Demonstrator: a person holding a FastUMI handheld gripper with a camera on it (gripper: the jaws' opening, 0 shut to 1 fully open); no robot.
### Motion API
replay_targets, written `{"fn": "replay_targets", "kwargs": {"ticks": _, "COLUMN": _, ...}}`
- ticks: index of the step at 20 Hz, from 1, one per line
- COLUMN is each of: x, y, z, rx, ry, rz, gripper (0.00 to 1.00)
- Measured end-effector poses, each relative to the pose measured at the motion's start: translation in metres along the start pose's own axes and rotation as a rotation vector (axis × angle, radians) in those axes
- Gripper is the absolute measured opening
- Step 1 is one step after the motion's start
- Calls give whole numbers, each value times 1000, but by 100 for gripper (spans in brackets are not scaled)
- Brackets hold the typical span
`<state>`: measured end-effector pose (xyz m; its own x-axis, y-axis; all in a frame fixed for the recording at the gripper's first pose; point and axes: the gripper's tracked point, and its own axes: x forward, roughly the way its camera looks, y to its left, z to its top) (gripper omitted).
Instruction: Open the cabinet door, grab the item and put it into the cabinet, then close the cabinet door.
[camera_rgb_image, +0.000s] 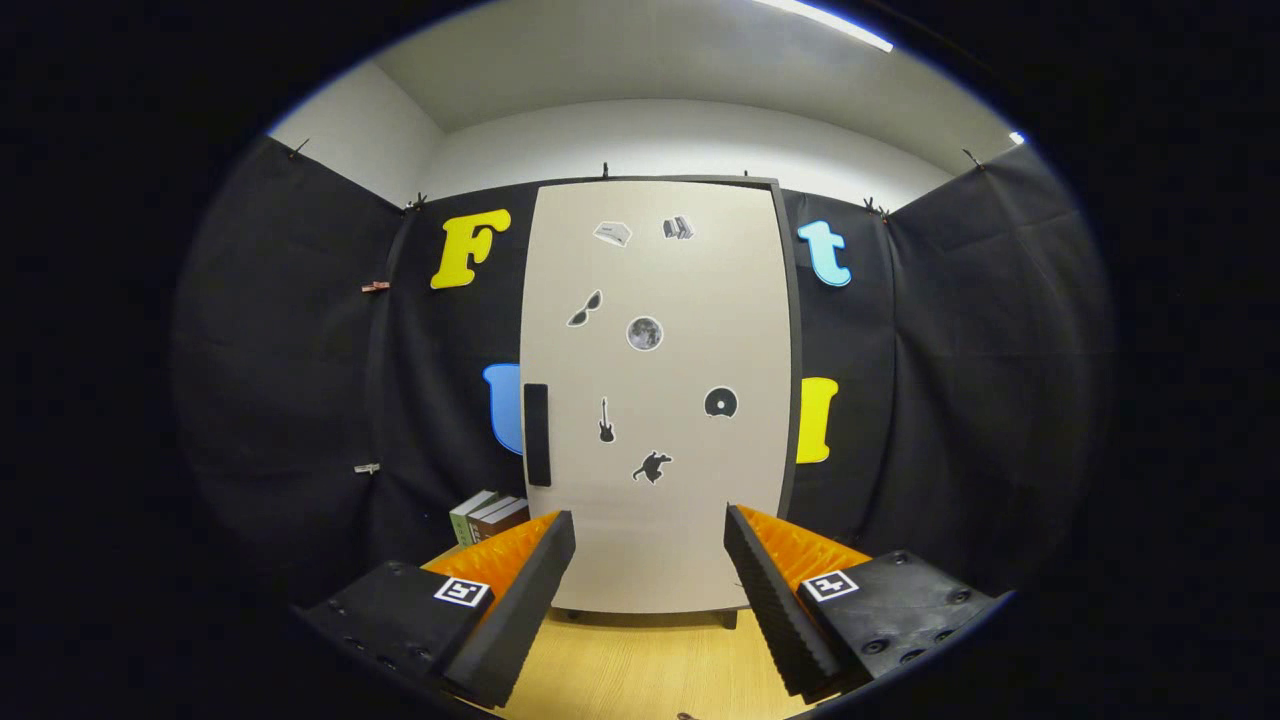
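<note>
Ahead, closed cabinet door with handle on tabletop. Jaws of gripper spread, gripping nothing. Books beside cabinet.

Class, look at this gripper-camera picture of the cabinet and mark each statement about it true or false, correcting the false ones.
1. The cabinet door is open. False: it is closed, flush in its frame.
2. The black handle sits on the door's left edge. True.
3. The gripper is shut on the handle. False: its fingers stand apart, holding nothing, short of the door.
4. Some books stand on the table left of the cabinet. True.
5. The door front is plain. False: several small stickers are on it.
</note>
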<state>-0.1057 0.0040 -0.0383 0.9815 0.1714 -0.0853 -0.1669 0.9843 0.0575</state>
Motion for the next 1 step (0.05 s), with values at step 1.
{"fn": "replay_targets", "kwargs": {"ticks": 1, "x": 0, "y": 0, "z": -1, "rx": -6, "ry": -1, "rz": 0, "gripper": 97}}
